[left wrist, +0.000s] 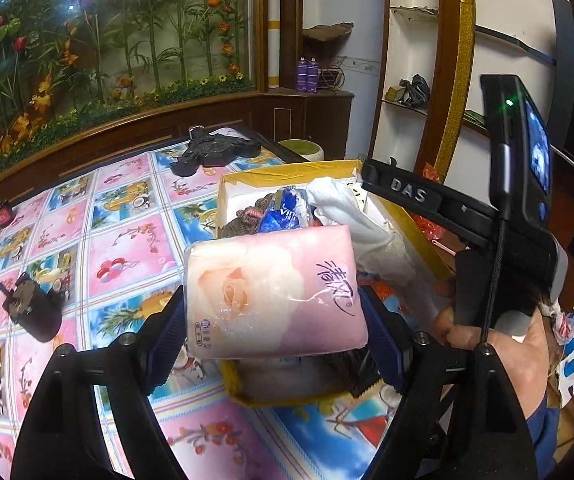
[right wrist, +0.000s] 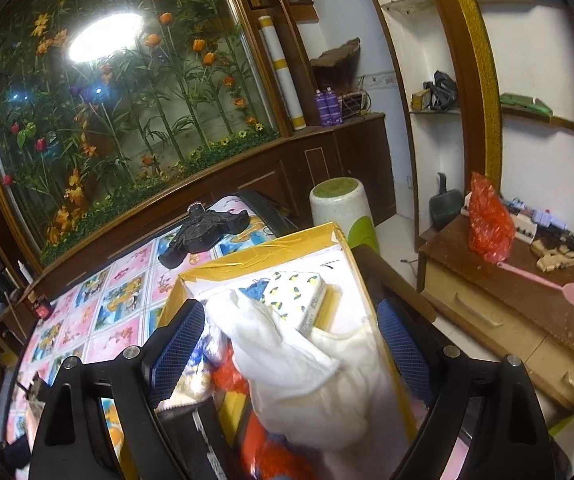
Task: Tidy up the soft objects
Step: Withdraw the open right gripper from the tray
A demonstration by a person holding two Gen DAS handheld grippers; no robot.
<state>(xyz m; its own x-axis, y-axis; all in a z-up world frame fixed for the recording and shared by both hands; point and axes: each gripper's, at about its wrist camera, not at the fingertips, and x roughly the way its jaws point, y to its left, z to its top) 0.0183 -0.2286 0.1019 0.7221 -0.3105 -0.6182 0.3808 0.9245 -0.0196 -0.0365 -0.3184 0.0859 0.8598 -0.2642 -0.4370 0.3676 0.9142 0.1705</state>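
My left gripper [left wrist: 275, 324] is shut on a pink tissue pack [left wrist: 271, 296] with a rose print, and it hangs over the near left corner of a cardboard box [left wrist: 287, 172] bound with yellow tape. In the box lie a white cloth [left wrist: 351, 216], a blue packet [left wrist: 283, 216] and a brown knitted piece [left wrist: 243, 220]. My right gripper [right wrist: 291, 340] stands open above the same box [right wrist: 263, 256]. The white cloth [right wrist: 307, 360] lies below, between its blue pads [right wrist: 179, 348], and they do not press on it. Beyond the cloth sits a lemon-print pack [right wrist: 299, 292].
The box rests on a table with a pink and blue patterned cloth [left wrist: 107, 240]. A black object [left wrist: 215, 152] lies at the far end, and a dark cylinder [left wrist: 35, 308] and small bottle [left wrist: 1, 212] at left. A green-white stool [right wrist: 343, 208] and wooden cabinet [right wrist: 507, 300] stand right.
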